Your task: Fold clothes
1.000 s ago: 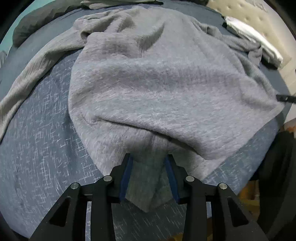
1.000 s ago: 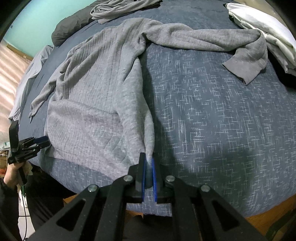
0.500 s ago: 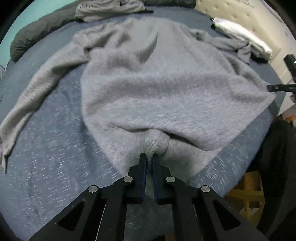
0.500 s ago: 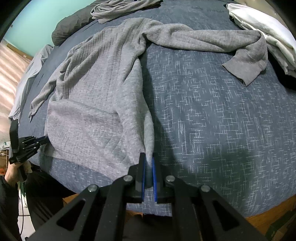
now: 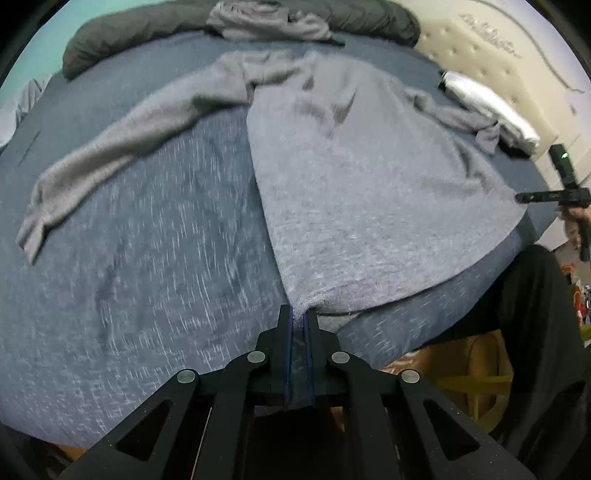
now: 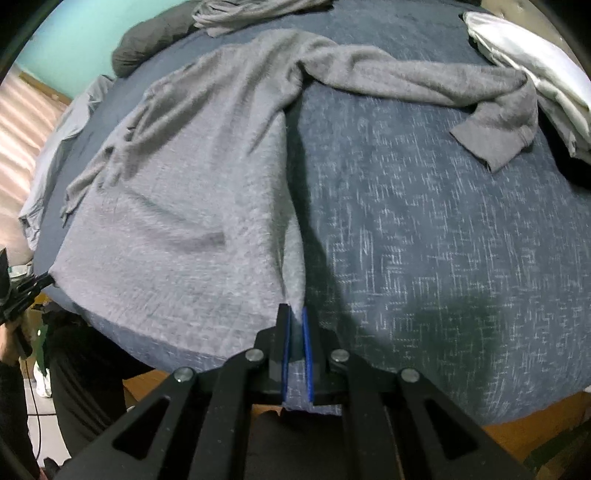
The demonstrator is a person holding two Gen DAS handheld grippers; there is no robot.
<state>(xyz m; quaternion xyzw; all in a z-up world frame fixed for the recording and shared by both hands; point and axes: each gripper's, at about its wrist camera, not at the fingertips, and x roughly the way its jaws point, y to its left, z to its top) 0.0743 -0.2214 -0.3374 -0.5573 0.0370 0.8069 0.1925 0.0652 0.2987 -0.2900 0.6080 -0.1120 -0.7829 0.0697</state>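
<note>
A grey long-sleeved sweater (image 5: 369, 192) lies spread on the blue bed (image 5: 147, 280), its hem at the near edge. My left gripper (image 5: 297, 314) is shut on the hem's left corner, and the fabric runs taut away from the pads. In the right wrist view the same sweater (image 6: 192, 206) stretches leftward, and my right gripper (image 6: 294, 312) is shut on the hem's right corner. One sleeve (image 5: 110, 147) trails off to the left; the other sleeve (image 6: 443, 85) reaches right. Each gripper shows small at the other view's edge: the right gripper (image 5: 535, 196) and the left gripper (image 6: 35, 284).
A dark grey pillow (image 5: 155, 29) and a crumpled grey garment (image 5: 266, 22) lie at the far end. Folded white cloth (image 6: 532, 59) rests at the right by the padded headboard (image 5: 491, 48). A person's dark trousers (image 5: 535, 332) stand beside the bed's near edge.
My left gripper closed on the hem, then pulled it out to the left, flattening the bunched lower part. The right gripper kept its grip and stayed put.
</note>
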